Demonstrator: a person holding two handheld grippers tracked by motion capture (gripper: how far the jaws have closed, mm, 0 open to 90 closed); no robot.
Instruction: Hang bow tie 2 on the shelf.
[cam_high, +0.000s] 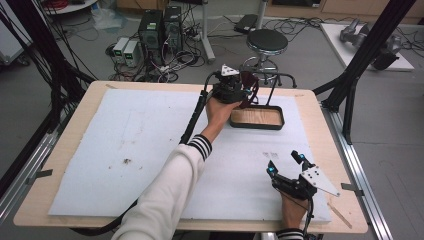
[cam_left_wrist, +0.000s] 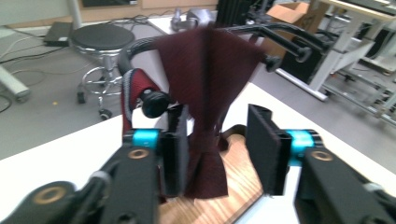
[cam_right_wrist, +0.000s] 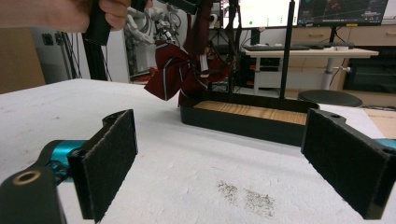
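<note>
Right gripper (cam_high: 285, 165) at 5 o'clock, jaws spread, empty; left gripper (cam_left_wrist: 217, 147) view: jaws parted beside dark red tie (cam_left_wrist: 205, 88) draped over rack (cam_high: 270, 85) at 12 o'clock.

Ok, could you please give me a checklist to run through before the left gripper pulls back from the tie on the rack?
1. Left gripper released: ok, its jaws stand apart.
2. Dark red tie free of the pads: cannot tell. It hangs between the jaws, close against one pad.
3. Tie on the black rack: ok, it drapes over the top bar.
4. Tie will stay up unaided: cannot tell, as its far side is hidden.
5. Wooden tray steady: ok, it sits flat on the white mat.
6. Right gripper out of the way: ok, it is open, low over the mat and apart from the tray.
</note>
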